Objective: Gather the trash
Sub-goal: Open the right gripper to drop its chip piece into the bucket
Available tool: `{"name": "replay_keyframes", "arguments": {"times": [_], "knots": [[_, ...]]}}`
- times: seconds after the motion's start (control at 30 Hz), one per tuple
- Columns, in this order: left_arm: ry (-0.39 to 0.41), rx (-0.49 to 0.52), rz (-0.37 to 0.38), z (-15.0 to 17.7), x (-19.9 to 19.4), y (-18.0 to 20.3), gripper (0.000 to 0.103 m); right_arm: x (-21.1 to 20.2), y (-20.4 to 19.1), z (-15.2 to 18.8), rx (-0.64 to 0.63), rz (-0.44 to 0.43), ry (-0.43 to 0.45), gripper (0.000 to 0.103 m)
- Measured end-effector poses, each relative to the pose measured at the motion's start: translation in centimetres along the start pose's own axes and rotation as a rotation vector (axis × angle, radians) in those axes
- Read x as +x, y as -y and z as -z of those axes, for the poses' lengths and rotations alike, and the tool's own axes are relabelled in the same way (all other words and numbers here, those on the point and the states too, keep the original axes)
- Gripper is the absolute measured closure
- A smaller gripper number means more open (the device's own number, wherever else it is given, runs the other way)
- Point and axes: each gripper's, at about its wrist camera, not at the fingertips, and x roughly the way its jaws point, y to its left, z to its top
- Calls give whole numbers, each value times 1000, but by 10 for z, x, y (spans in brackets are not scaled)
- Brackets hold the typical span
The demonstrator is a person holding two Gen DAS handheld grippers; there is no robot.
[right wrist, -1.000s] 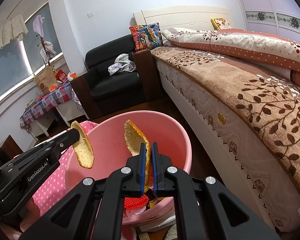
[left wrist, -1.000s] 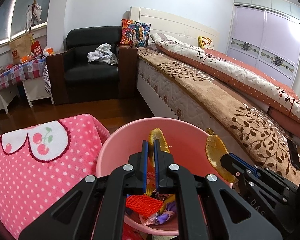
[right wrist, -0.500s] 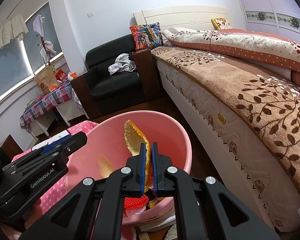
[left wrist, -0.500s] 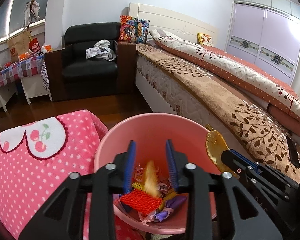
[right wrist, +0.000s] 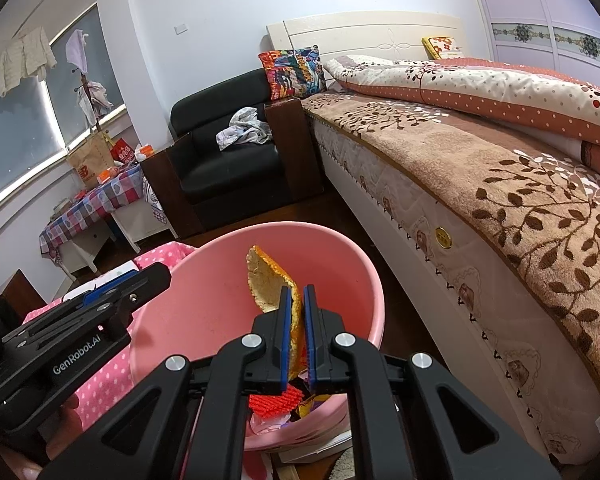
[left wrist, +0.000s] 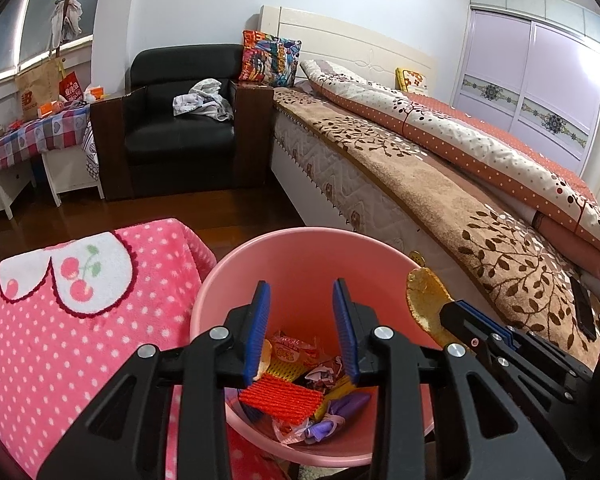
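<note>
A piece of orange peel (right wrist: 274,280) is pinched between the clenched fingers of the right gripper (right wrist: 296,312), its lower end caught between the blue pads and its free end standing up and leaning a little to the left. The peel's long axis is seen to run roughly upright, nearly in line with the fingers. Directly beyond and below it lies the pink bucket (right wrist: 342,248), whose open mouth is judged to sit under the peel in the right wrist view. In the left wrist view the same peel (left wrist: 424,300) is seen at or just outside the bucket's right rim (left wrist: 236,256), so whether it is fully over the opening cannot be told for certain.

The left gripper (left wrist: 302,328) is held over the bucket with its fingers spread apart and nothing between them; wrappers (left wrist: 292,350) and a red ribbed scrap (left wrist: 280,398) lie in the bottom below it.

The right hand is plainly the one concerned. The coming move is judged to turn on the peel being carried inward, leftward over the rim, before it is let go.
</note>
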Motion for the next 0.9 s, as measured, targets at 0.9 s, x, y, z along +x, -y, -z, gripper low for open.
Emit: {"name": "replay_keyframes", "arguments": {"times": [0.9], "knots": [[15, -4, 4, -1, -13, 2, 71, -12, 1, 5, -15, 2, 28, 62]]}}
